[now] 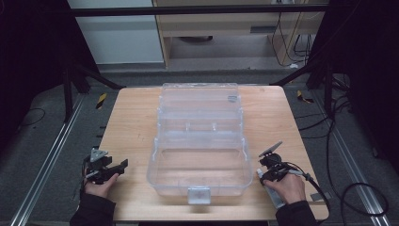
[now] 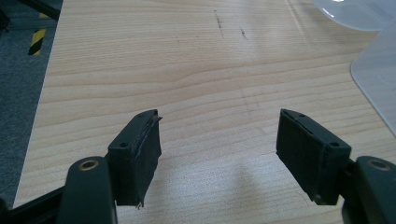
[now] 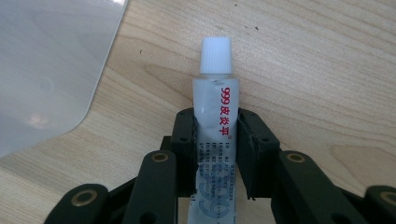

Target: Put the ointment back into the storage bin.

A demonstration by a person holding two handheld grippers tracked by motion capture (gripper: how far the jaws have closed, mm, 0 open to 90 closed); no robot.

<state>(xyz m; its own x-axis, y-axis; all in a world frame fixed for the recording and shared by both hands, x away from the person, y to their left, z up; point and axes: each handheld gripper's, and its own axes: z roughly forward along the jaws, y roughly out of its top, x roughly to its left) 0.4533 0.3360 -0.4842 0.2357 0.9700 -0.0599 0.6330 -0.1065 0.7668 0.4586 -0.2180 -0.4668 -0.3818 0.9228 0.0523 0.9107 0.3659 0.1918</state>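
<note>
Ointment tube (image 3: 215, 135) clamped between right claw (image 3: 217, 149) pads, left claw (image 2: 224, 154) wide open.

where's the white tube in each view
High view: the tube lies at the lower right, under the person's right hand, right of the clear box.
Left gripper view: not in it.
Right gripper view: centre, cap pointing up, pinched between the right claw.
Shared landmark: the clear box, whose rounded edge also shows at upper left in the right gripper view and at the right edge in the left gripper view.
</note>
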